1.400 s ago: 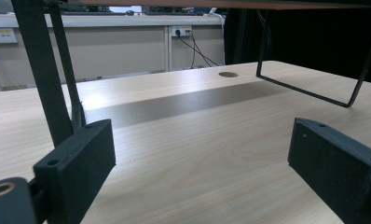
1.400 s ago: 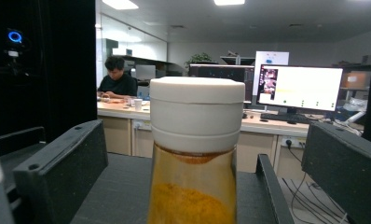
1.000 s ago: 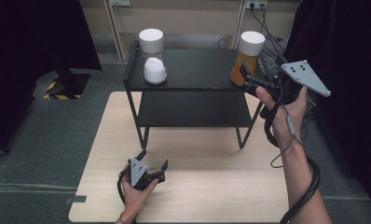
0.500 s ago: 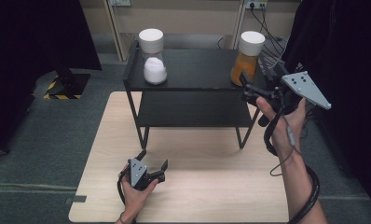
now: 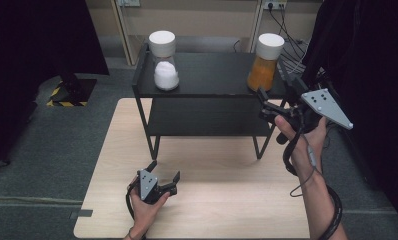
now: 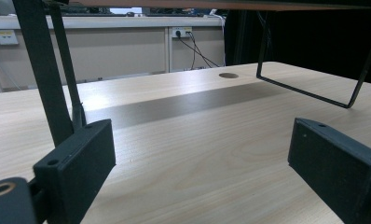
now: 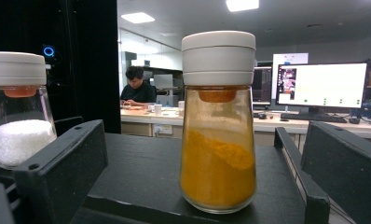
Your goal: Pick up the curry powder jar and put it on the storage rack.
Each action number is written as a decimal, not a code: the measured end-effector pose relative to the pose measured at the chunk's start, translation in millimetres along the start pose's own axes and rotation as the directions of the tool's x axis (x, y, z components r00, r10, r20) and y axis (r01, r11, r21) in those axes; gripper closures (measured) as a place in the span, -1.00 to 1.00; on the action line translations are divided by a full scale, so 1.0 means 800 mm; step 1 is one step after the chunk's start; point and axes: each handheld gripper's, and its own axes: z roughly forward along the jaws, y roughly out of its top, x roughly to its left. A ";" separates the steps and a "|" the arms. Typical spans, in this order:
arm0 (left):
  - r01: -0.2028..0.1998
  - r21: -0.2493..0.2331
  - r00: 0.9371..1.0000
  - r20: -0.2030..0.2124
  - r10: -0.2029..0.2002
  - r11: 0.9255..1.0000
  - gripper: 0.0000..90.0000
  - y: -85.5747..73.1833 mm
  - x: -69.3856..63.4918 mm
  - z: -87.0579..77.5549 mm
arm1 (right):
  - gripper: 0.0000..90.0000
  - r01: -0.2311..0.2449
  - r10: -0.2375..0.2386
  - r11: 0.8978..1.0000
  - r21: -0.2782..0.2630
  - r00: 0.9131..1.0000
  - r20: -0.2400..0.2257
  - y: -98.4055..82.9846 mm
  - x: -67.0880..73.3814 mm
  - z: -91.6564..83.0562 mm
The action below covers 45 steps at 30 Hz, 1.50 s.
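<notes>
A black two-tier shelf stands on a light wooden table. On its top tier are a jar of white powder at the left and a jar of orange powder at the right, both with white lids. My right gripper is open at the shelf's right end, just in front of the orange jar. In the right gripper view the orange jar stands between the two wide-apart fingers, untouched. My left gripper rests open and empty on the table's near edge.
In the left gripper view the shelf's leg rises at the left, and a wire foot sits at the far right on the table. The white jar sits left of the orange one. Dark curtains flank the table.
My right gripper has moved a little left and toward the near side, lower beside the shelf's right end. The left gripper has stayed in place.
</notes>
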 end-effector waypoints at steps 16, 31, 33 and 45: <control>0.001 -0.002 1.000 0.000 -0.001 1.000 -0.85 0.000 0.000 0.000 | -0.99 -0.011 0.011 1.000 0.013 1.000 -0.009 -0.024 -0.005 -0.013; 0.004 -0.003 1.000 0.000 -0.004 1.000 -0.86 -0.001 0.000 0.000 | -0.98 -0.047 0.047 0.999 0.028 0.999 -0.004 -0.056 -0.011 -0.022; 0.006 -0.003 1.000 0.001 -0.006 1.000 -0.86 -0.001 0.000 0.000 | -0.98 -0.048 0.048 0.998 0.030 0.999 -0.005 -0.059 -0.011 -0.023; 0.007 -0.002 1.000 0.000 -0.007 1.000 -0.86 -0.001 0.000 0.000 | -0.98 -0.053 0.054 0.997 0.053 0.999 -0.010 -0.079 -0.013 -0.031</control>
